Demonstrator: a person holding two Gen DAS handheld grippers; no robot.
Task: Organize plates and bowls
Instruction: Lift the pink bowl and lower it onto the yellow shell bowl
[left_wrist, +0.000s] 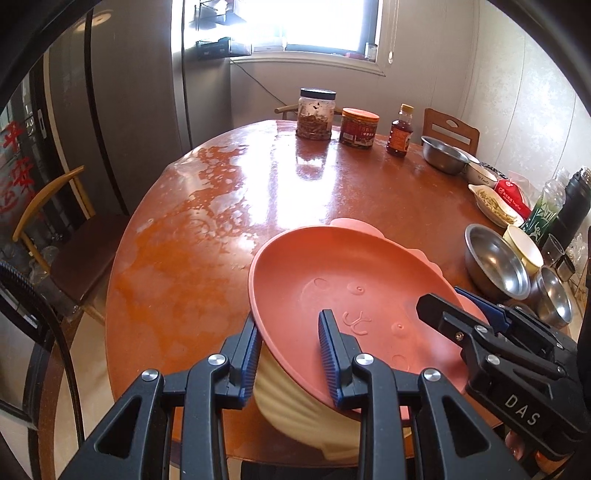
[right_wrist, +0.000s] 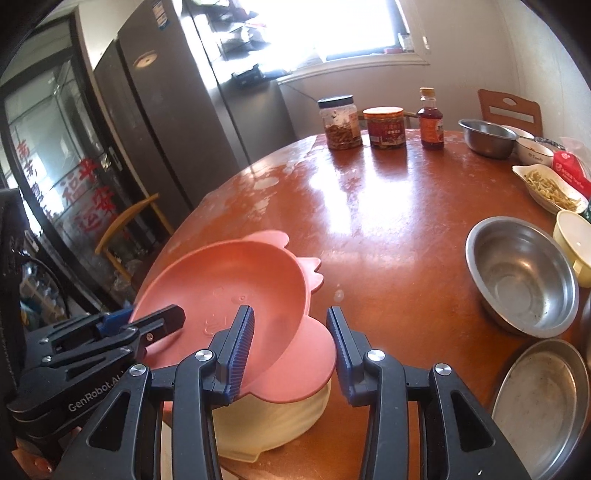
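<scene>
- Left claw (left_wrist: 290, 354) is clamped on the rim of the tilted pink plate (left_wrist: 354, 295).
- Right claw (right_wrist: 291, 354) stands parted, pads off the plate.
- Plate leans on a cream bowl (right_wrist: 273, 417) at the table's (right_wrist: 388, 229) near edge.

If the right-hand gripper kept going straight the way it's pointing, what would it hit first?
Probably the bare wooden table: past the right gripper, whose left finger overlaps the pink plate, the way ahead looks free until the tabletop. Depth is hard to judge through this lens.
</scene>
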